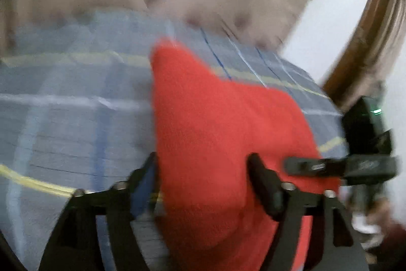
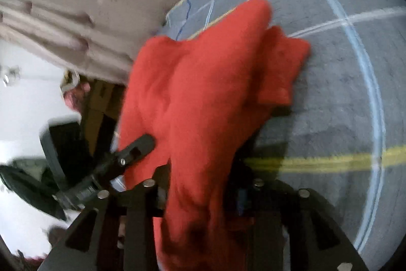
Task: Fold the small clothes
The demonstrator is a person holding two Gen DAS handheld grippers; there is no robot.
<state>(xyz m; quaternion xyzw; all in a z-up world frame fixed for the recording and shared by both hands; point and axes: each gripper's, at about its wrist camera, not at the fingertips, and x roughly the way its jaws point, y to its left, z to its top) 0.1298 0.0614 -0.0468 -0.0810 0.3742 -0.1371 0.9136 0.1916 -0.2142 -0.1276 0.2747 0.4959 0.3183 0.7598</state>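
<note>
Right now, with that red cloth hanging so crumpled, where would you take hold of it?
On a free corner of the red cloth, where it trails on the checked blanket. That corner lies apart from the bunched middle, so I would come from above, probably with one gripper's fingers astride its edge.

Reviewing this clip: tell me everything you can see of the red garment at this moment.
The red garment is plain, soft and fleece-like, with no print visible. It is bunched rather than flat, running forward from both tools over the grey checked bedcover. The left tool has cloth between its fingers, and the right tool likewise. In the right wrist view its far end forms two rounded lobes near the cover. Motion blur hides seams and its exact type.
</note>
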